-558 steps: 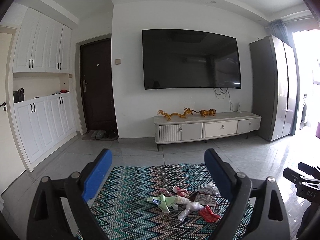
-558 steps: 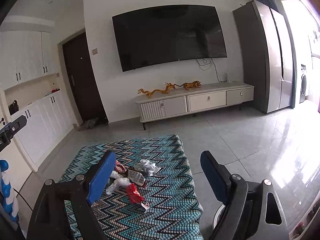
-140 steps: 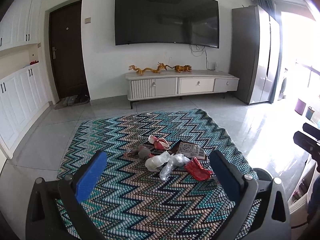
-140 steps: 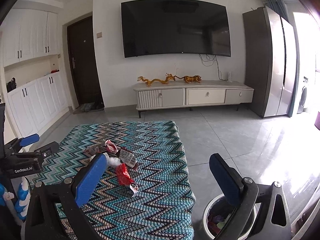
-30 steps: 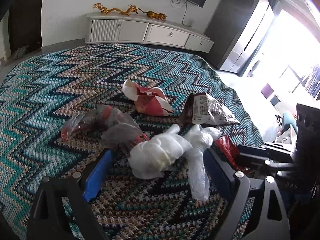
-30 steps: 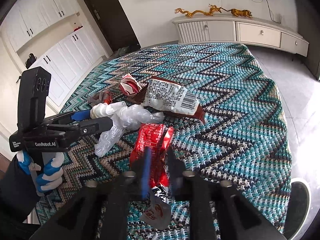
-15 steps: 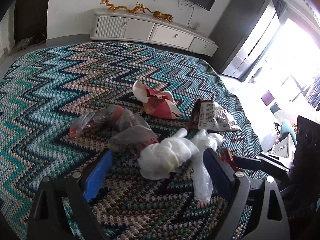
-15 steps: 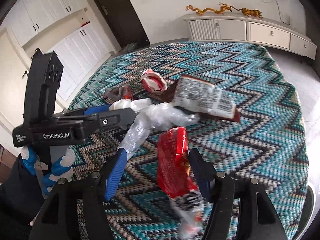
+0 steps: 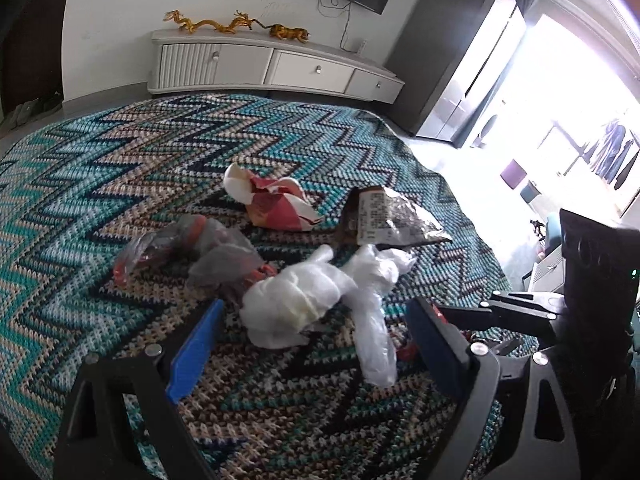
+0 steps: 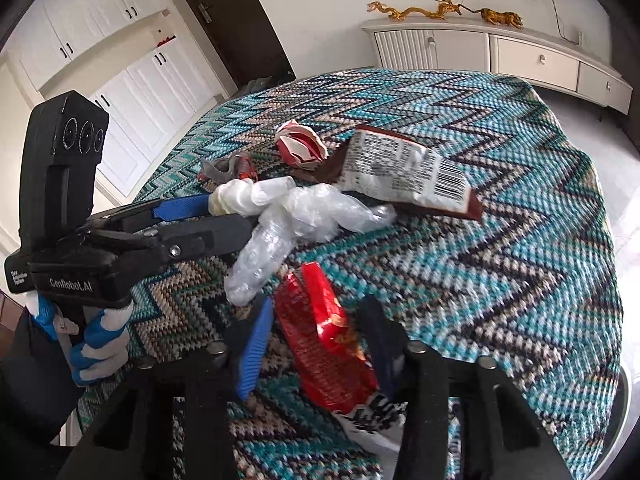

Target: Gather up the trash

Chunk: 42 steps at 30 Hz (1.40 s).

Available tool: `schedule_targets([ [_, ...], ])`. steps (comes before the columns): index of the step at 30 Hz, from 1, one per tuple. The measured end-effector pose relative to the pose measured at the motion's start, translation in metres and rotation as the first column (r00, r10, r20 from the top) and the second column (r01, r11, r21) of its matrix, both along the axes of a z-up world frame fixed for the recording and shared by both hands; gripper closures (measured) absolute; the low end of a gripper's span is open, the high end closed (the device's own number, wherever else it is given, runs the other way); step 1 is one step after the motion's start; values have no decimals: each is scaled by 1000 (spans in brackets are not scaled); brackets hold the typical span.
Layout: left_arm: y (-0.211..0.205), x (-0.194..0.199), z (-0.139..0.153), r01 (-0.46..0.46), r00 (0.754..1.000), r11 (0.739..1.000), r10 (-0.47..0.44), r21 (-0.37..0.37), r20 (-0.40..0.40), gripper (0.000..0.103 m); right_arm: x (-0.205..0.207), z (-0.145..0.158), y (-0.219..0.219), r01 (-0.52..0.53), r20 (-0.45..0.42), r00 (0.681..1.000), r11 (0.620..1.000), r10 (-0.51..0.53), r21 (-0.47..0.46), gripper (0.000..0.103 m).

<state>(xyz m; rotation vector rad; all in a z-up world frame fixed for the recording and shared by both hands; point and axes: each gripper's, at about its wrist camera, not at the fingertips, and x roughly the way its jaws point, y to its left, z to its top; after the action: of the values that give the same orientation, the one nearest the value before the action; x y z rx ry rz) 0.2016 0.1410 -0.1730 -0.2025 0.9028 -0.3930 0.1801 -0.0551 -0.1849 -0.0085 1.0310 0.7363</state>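
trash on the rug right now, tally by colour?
Red wrapper: 1
Red-and-white crumpled wrapper: 1
Brown snack bag: 1
White or clear plastic wads: 2
Grey plastic bag with red inside: 1
Total: 6

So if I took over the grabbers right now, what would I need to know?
Left gripper: open, hovering over the white plastic wad, not gripping it.
Right gripper: jaws closing around the red wrapper; I can't tell if the pads press on it yet.
Still on the rug: clear crumpled bag, brown snack packet, red-and-white wrapper, grey bag with red bits.
Done: nothing from this pile looks binned yet.
Left: finish gripping the red wrapper, then pick up the rest piece by piece. No bin shows clearly in these views.
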Motion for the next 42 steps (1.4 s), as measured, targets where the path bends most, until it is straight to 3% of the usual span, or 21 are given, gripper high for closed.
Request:
schedule_targets([
  [6, -1, 4, 4, 2, 1000, 1000, -2, 1, 14, 12, -1, -2, -13, 19, -7, 1000, 1000, -19, 10, 81],
  [10, -1, 9, -2, -28, 1000, 999, 28, 32, -5, 12, -1, -3, -19, 29, -13, 999, 999, -29, 21, 85],
  [17, -5, 3, 3, -93, 995, 990, 91, 109, 27, 11, -9, 0, -27, 38, 6, 999, 999, -38, 15, 86],
  [26, -21, -23, 30, -183, 979, 953, 154, 240, 134, 10, -23, 18, -43, 73, 58, 995, 996, -76, 49, 87],
  [42, -49, -60, 58, -191, 975, 955, 158, 226, 155, 10, -61, 68, -99, 157, 133, 975, 977, -176, 144, 87],
])
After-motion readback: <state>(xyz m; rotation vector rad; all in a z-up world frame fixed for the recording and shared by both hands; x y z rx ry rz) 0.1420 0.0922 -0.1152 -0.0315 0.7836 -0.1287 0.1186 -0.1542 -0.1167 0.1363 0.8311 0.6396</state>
